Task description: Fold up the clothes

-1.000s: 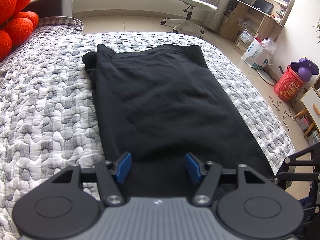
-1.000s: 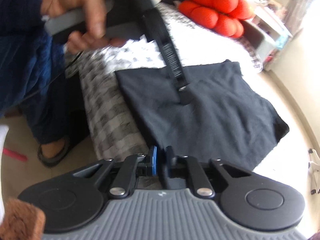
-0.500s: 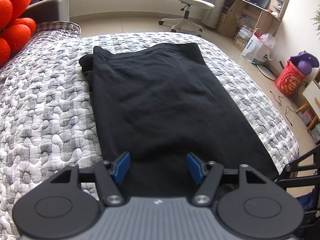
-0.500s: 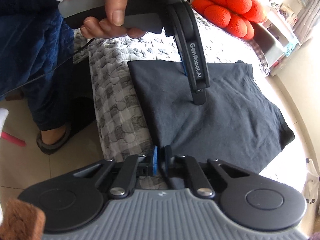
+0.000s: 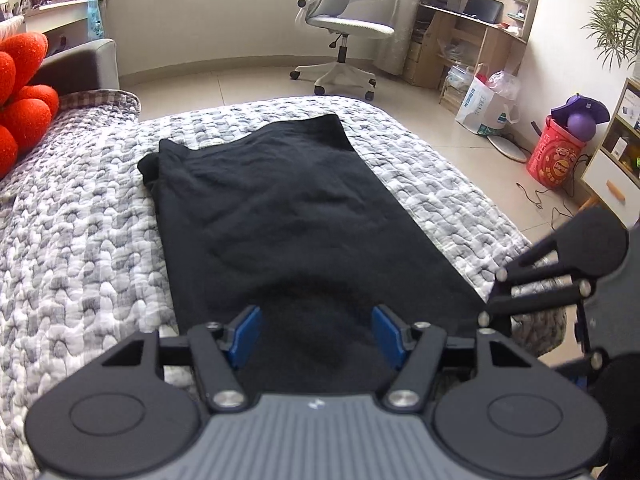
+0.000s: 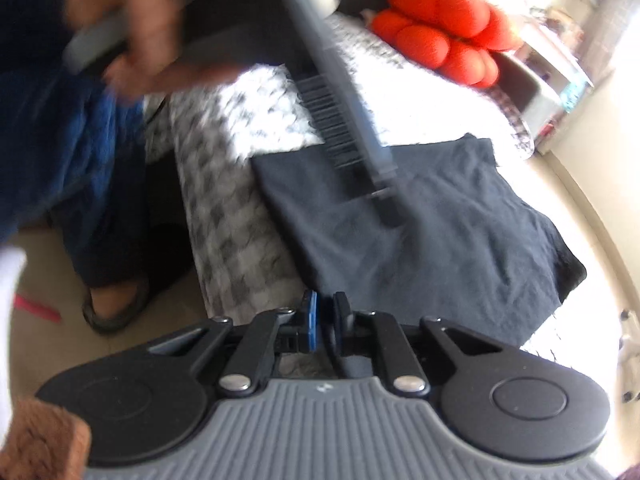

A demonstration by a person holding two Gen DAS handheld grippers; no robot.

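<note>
A black garment [image 5: 288, 216], folded into a long strip, lies flat on the grey-and-white quilted bed [image 5: 80, 240]. My left gripper [image 5: 318, 334] hovers open over the garment's near end, its blue pads wide apart and nothing between them. In the right wrist view my right gripper [image 6: 325, 318] is shut on the garment [image 6: 440, 240] at its near corner by the bed's edge. The right gripper's linkage [image 5: 560, 276] also shows at that corner in the left wrist view. A hand [image 6: 132, 40] holds the blurred left gripper, one finger [image 6: 384, 200] of it above the cloth.
Red plush cushions [image 5: 20, 112] sit at the bed's far left. On the floor beyond the bed are an office chair [image 5: 340, 28], a desk [image 5: 472, 32], a white bag [image 5: 484, 104] and a red bucket [image 5: 556, 156]. The person's sandalled foot [image 6: 112, 304] stands beside the bed.
The left gripper has pulled back and tilted up, so more of the room shows, and it stays open. The right gripper stays shut at the corner while its view turns blurry.
</note>
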